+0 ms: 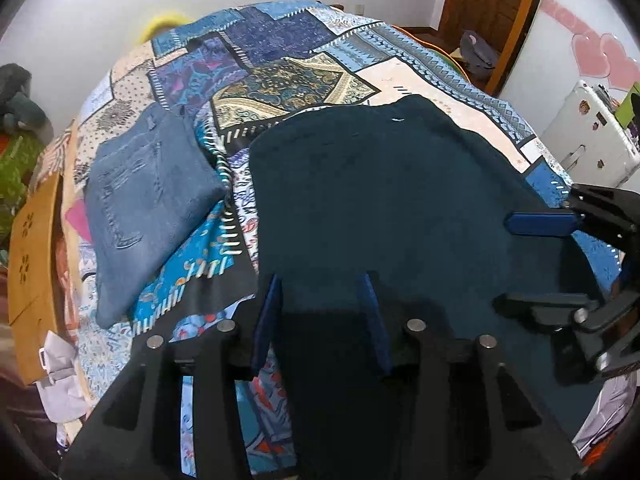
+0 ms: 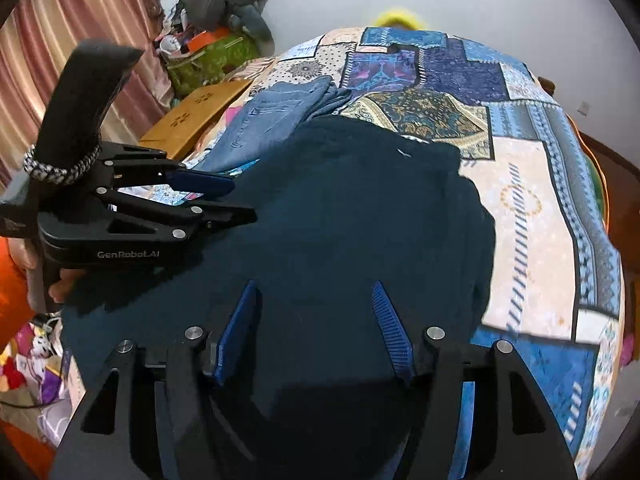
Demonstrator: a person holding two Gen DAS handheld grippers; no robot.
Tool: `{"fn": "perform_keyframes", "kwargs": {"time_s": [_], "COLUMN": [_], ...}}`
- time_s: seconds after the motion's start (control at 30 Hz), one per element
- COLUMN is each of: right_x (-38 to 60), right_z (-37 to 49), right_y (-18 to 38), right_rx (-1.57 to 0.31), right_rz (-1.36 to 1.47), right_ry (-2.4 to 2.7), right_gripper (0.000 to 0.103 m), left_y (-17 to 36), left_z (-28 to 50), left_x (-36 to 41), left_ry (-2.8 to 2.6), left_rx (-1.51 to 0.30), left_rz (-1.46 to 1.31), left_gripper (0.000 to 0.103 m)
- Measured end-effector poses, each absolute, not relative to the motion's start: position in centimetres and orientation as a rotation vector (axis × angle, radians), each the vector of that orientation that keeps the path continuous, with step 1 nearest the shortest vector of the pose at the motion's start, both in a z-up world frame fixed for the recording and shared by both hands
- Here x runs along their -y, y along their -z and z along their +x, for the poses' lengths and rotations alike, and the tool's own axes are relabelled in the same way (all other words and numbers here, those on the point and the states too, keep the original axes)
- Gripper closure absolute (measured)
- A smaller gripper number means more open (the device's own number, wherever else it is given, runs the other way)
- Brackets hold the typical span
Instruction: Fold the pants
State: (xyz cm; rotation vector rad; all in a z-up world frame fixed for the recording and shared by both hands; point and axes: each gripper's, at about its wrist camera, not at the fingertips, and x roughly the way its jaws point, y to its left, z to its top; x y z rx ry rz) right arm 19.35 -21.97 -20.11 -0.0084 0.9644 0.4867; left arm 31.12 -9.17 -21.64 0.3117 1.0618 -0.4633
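Both my left hand-held gripper (image 1: 320,292) and right hand-held gripper (image 2: 316,300) open over dark pants (image 1: 380,192); jeans (image 1: 148,200) beside them, folded aside for room.

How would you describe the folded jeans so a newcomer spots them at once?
Start from the bed with the blue patchwork bedspread. Two garments lie on it: dark teal pants near the camera, and the folded jeans beside them, towards the wooden board at the bed's edge. The jeans alone are faded light-blue denim with visible stitching.
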Motion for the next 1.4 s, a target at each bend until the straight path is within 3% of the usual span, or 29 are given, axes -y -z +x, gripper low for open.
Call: {"fn": "perform_keyframes", "kwargs": {"time_s": [0.47, 0.57, 0.87, 0.93, 1.13, 1.4], "right_x": [23.6, 24.4, 27.5, 27.6, 27.1, 28.2], "right_z": [15.2, 14.4, 14.2, 14.3, 15.5, 19.3], "right_y": [19.6, 19.7, 19.4, 18.8, 17.9, 21.6], "right_rx": [-0.902, -0.913, -0.935, -0.915, -0.872, -1.002], "right_rz": [-0.069, -0.056, 0.092, 0.1, 0.116, 0.268], "right_ry": [-0.382, -0.361, -0.333, -0.327, -0.342, -0.359], "right_gripper": [0.045, 0.04, 0.039, 0.038, 0.024, 0.022], "left_y": [20.4, 20.1, 18.8, 18.4, 17.6, 21.0], "left_z": [26.6, 26.0, 25.9, 26.7, 29.2, 33.9], "left_x": [5.0, 4.5, 3.0, 3.0, 4.4, 7.2], "left_ry": [0.354, 0.337, 0.316, 0.332, 0.399, 0.462], "left_rx": [-0.977, -0.969, -0.992, -1.028, -1.072, -1.204], "left_rz": [0.307, 0.305, 0.277, 0.252, 0.179, 0.155], "left_gripper": [0.051, 0.047, 0.023, 0.012, 0.009, 0.009]}}
